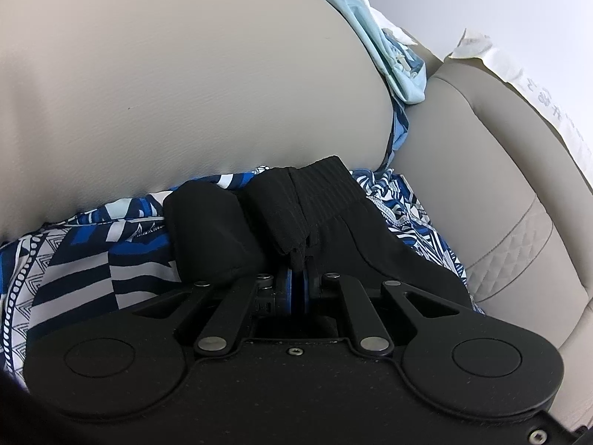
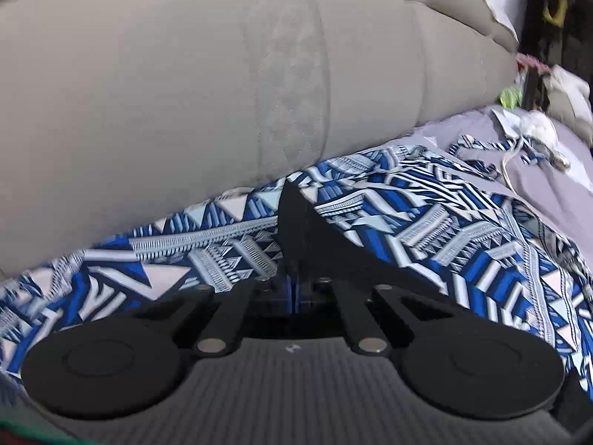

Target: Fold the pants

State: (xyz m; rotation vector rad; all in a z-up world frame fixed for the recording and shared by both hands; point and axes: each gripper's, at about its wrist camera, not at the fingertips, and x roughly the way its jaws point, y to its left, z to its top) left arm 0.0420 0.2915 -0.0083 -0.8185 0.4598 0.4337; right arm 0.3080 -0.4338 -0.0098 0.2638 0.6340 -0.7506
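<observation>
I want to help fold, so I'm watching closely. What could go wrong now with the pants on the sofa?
1. The left hand-held gripper pinches only the bunched black waistband; a pull might slip it free.
2. The right hand-held gripper is shut and looks empty above the blue patterned pants, so one side may sag and fold crooked.
3. The fabric runs under the sofa backrest cushion, where it could snag.

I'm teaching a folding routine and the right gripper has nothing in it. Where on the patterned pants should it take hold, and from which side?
Judging by the pose, grip the black ribbed waistband, beside where the left gripper already pinches it. The patterned pants lie flat ahead of the shut right gripper, offering no edge there. Come from above, since the sofa back blocks the far side.
</observation>
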